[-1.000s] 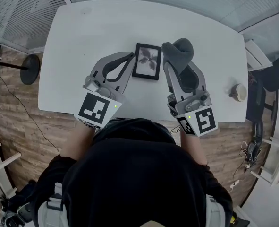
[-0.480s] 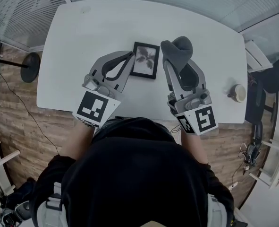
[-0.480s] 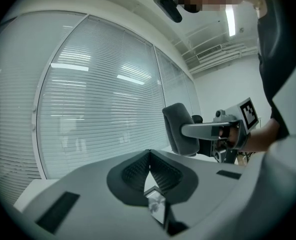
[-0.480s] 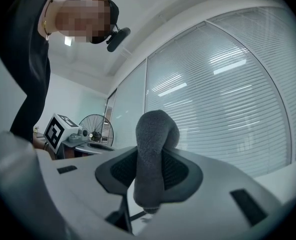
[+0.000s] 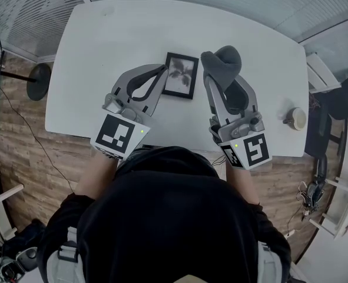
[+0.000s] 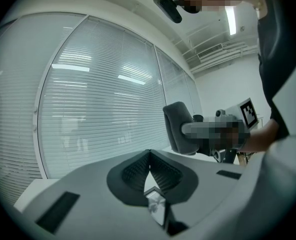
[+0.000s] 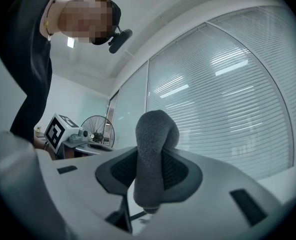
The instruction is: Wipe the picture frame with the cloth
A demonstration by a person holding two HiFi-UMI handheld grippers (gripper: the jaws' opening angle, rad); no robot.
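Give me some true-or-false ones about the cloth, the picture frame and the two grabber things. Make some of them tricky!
1. The soft dark grey cloth is pinched in the right gripper. True.
2. The black rectangular picture frame is on the wooden floor. False: it is on the white table.
3. The left gripper has its jaws wide open. False: they are shut together.
4. In the head view, the picture frame sits between the two grippers. True.

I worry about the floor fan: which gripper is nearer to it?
Left. The left gripper is between the fan and the picture frame; the right gripper, holding the cloth, is beyond the frame.
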